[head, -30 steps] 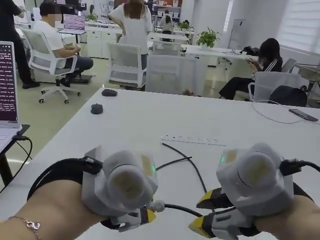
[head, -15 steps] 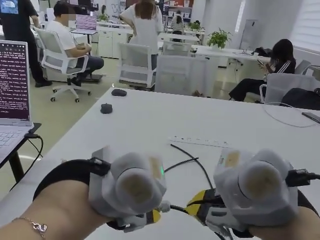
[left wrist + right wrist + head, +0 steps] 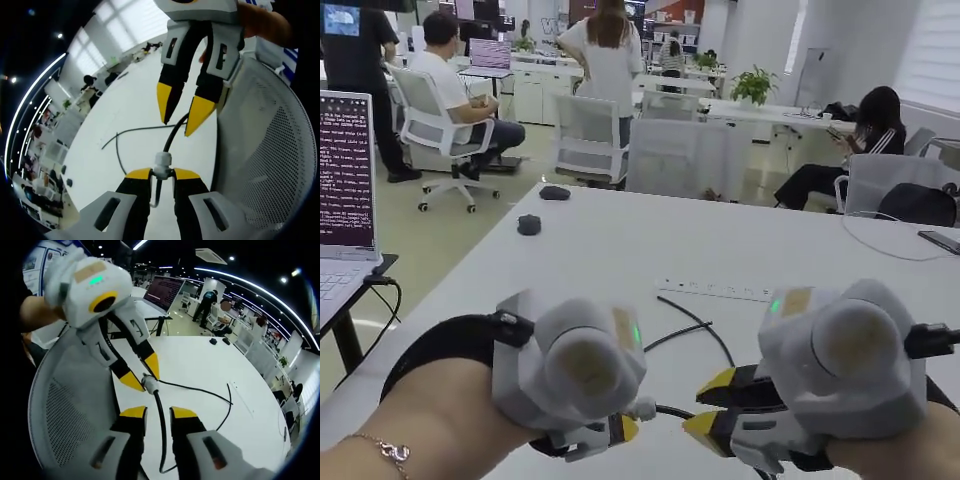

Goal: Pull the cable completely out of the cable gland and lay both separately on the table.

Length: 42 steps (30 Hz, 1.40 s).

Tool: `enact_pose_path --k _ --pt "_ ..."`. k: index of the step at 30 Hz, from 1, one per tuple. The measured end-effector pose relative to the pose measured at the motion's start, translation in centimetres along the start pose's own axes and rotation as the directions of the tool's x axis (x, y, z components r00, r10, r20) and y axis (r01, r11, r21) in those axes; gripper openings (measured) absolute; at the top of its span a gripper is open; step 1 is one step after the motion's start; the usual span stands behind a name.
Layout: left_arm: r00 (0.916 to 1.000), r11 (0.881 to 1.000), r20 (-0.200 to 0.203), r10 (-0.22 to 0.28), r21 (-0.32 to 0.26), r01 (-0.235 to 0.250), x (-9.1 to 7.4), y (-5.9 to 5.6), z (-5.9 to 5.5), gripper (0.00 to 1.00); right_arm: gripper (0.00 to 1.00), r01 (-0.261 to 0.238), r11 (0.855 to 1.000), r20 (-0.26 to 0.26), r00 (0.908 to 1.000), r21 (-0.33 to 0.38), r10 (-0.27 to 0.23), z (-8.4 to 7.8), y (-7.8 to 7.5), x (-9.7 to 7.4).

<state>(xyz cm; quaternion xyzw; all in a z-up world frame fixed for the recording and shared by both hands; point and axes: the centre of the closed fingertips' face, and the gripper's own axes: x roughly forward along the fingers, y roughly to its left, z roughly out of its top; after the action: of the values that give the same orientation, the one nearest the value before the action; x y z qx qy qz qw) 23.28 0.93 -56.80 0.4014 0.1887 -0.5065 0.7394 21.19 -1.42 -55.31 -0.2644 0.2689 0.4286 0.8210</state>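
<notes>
The left gripper (image 3: 162, 173) is closed on the white cable gland (image 3: 162, 162), clamping it between its yellow tips over the near part of the white bench (image 3: 620, 250). The black cable (image 3: 145, 129) is seated in the gland, exits it toward the right gripper (image 3: 158, 412), and passes between that gripper's jaws, which stand narrowly apart on either side of the cable without clamping it. Beyond the grippers, the rest of the cable lies in a curve on the bench surface.
</notes>
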Motion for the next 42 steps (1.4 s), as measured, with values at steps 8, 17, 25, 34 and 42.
enact_pose_path --k 8,17,25,34,42 --pt "0.9999 1.000 0.014 -0.002 0.029 0.002 -0.4 -0.2 1.1 0.16 0.05 0.035 0.996 -0.055 0.9977 -0.087 -0.039 -0.7 -0.6 1.0" --pt "1.0000 1.000 0.004 0.004 0.003 -0.004 -0.4 0.1 0.0 0.16 0.03 0.032 0.999 -0.043 0.9985 -0.031 -0.034 -2.4 -1.1 -0.3" --pt "0.9996 1.000 -0.018 0.022 -0.006 -0.022 -1.1 0.7 -0.9 0.16 0.03 0.070 0.997 -0.090 0.9937 0.023 -0.068 -5.8 -2.6 -1.3" --pt "0.9996 0.999 -0.015 0.026 -0.028 -0.026 -1.2 0.7 -0.8 0.16 0.03 0.081 0.989 -0.132 0.9891 0.126 -0.064 -8.4 -3.6 -1.5" --pt "0.9996 1.000 -0.022 0.015 0.003 -0.015 -0.7 0.1 -0.2 0.16 0.27 0.027 0.993 -0.176 0.9844 0.116 -0.007 -7.8 -1.4 0.1"
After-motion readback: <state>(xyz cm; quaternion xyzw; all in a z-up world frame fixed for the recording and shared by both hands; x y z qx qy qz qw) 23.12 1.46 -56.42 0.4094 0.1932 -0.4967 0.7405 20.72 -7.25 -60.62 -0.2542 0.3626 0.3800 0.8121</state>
